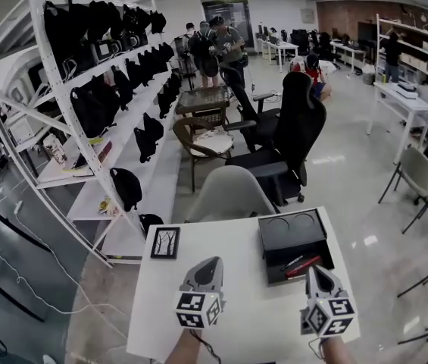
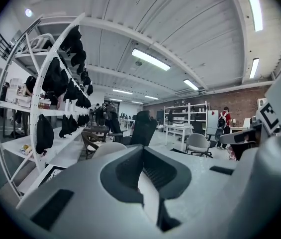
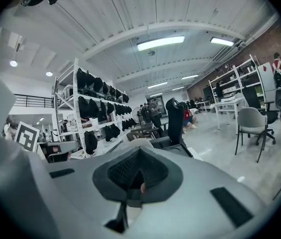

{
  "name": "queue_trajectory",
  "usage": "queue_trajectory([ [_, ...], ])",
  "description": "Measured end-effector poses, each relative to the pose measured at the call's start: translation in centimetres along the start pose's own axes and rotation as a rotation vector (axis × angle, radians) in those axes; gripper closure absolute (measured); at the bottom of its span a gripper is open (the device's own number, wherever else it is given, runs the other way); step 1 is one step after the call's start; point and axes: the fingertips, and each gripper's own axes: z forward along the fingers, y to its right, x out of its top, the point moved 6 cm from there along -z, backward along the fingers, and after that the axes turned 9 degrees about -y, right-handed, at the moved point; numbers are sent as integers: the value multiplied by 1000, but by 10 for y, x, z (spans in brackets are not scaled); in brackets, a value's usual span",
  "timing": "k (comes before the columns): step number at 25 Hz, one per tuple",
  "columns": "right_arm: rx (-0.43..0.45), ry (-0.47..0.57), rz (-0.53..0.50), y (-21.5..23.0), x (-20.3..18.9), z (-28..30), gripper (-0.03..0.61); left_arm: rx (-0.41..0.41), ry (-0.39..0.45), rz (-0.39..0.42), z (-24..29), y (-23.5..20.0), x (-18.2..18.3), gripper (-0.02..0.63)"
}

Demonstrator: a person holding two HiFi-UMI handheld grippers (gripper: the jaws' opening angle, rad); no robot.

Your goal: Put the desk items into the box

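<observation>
On the worktop (image 1: 236, 309) in front of you, one picture frame (image 1: 165, 243) lies flat at the far left, well apart from the single black box (image 1: 292, 230), which stands open at the far right. Inside the box you can make out what look like two pens, one red (image 1: 304, 265) and one dark (image 1: 292, 262); anything else in there is too small to tell. So I judge that you are between items, with the frame the one piece left to pack. Your left tongs (image 1: 210, 264) are fully closed with nothing in them, and they hover over the bare middle of the worktop, nearer the frame than the box. Your right tongs (image 1: 313, 271) also look closed, with the tip just beside the box's near edge. A small reddish speck shows in their slit, and I cannot tell what it is. The next move probably falls to your left hand. You would need to part those tongs, reach forward and left, and catch the frame by one edge, since it lies flat. Then carry it across and lower it into the box.
</observation>
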Motion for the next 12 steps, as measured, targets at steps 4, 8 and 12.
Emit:
queue_trajectory([
  [4,5,-3,1,-2,2,0,575,-2,-7,-6,-1,-1,-1,607],
  [8,11,0,3,-5,2,5,575,-2,-4,-13,0,-3,-1,607],
  [12,17,-7,0,-11,2,13,575,2,2,-17,1,-10,-2,607],
])
